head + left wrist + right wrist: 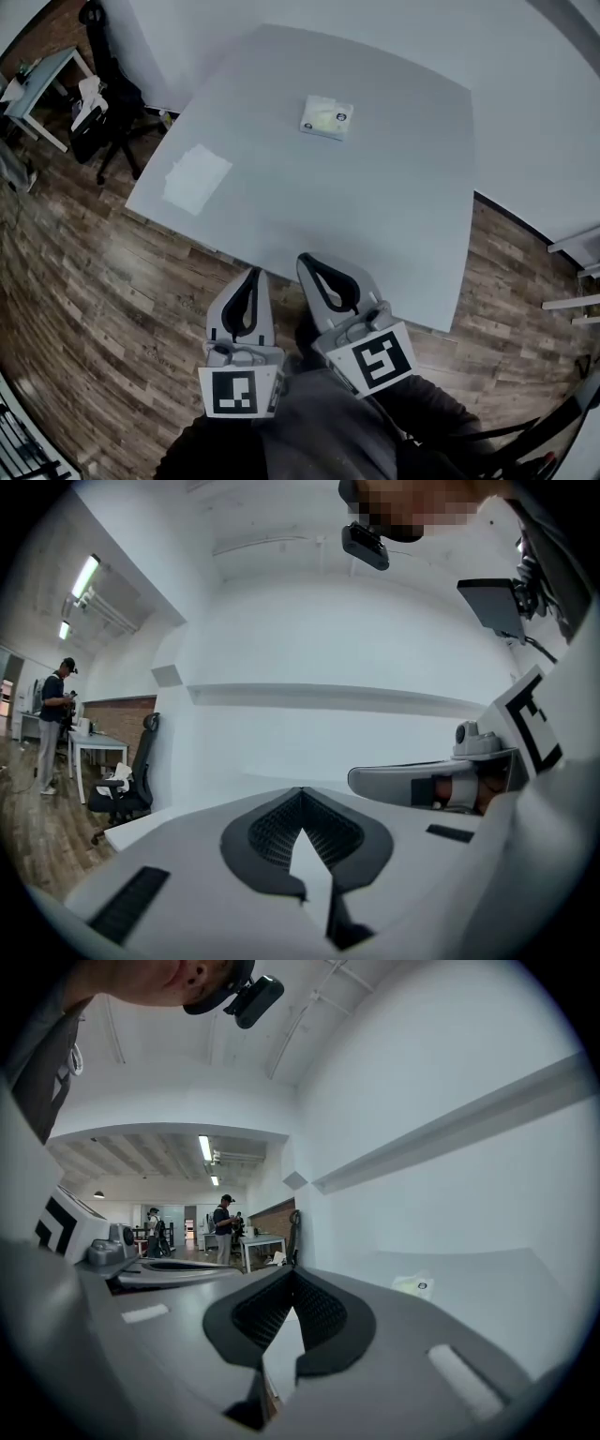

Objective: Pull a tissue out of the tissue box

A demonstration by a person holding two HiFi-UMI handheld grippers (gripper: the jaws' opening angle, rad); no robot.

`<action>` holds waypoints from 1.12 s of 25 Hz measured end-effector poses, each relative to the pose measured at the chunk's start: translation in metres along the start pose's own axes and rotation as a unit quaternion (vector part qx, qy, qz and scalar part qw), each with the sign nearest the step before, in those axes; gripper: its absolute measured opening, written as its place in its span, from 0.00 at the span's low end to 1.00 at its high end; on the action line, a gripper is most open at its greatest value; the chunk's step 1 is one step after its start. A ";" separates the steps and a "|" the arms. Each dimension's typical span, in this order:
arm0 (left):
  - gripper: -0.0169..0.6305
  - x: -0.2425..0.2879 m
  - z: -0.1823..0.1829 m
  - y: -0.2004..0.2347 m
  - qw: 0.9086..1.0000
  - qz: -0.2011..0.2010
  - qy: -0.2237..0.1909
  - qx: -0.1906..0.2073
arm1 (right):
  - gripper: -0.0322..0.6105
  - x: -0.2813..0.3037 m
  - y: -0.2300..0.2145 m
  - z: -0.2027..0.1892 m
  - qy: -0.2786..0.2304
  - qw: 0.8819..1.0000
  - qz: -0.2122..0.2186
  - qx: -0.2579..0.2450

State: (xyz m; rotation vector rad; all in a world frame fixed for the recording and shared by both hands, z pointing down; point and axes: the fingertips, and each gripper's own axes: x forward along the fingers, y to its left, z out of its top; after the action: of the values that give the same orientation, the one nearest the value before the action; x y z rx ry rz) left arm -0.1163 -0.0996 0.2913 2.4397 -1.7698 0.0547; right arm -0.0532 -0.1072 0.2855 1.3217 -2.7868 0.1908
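Nearest you: left tool (251, 274) and right tool (306, 259) sit side by side at the near edge of the surface (394, 216). Both have their jaws together at the tips with nothing between them, and each tool's own view confirms it. Midway, toward the left edge: a flat white sheet (197, 178) lying alone; tissue or paper, can't tell. Farther: the tissue box (326, 117), flat on the surface past its middle, well apart from both tools. Judgement: the pull hasn't begun. Reach, grip and draw all remain, unless that loose sheet is a tissue already out. Hard to make out: whether a tissue tip stands up from the box's opening. It is too small from the head view and only a pale speck in the right tool's view. The left tool's view misses the box entirely. Your hands are hidden behind the marker cubes.
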 end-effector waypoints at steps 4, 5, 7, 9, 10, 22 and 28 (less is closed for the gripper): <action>0.03 0.061 -0.001 0.003 0.999 -0.026 0.016 0.010 | 0.05 0.034 -0.048 -0.003 0.007 1.000 -0.019 0.010; 0.03 0.076 -0.001 0.002 0.999 -0.033 0.018 0.012 | 0.05 0.040 -0.059 -0.003 0.008 1.000 -0.024 0.012; 0.03 0.100 0.002 -0.003 0.998 -0.050 0.023 0.016 | 0.05 0.049 -0.078 0.000 0.008 0.999 -0.033 0.018; 0.03 0.121 0.007 -0.007 0.998 -0.062 0.024 0.015 | 0.05 0.056 -0.096 0.007 0.004 0.999 -0.044 0.017; 0.03 0.130 0.010 -0.009 0.998 -0.065 0.023 0.013 | 0.05 0.060 -0.105 0.012 0.001 0.999 -0.048 0.014; 0.03 0.236 0.009 -0.019 0.991 -0.128 0.041 0.011 | 0.05 0.105 -0.194 0.010 0.013 0.993 -0.110 0.027; 0.03 0.304 -0.033 -0.019 0.982 -0.163 0.099 -0.002 | 0.05 0.145 -0.237 -0.037 0.059 0.988 -0.127 0.072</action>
State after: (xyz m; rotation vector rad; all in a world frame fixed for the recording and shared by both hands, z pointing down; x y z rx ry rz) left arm -0.0021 -0.3770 0.3536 2.5818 -1.2738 0.2513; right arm 0.0385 -0.3618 0.3577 1.6229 -2.5208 0.4492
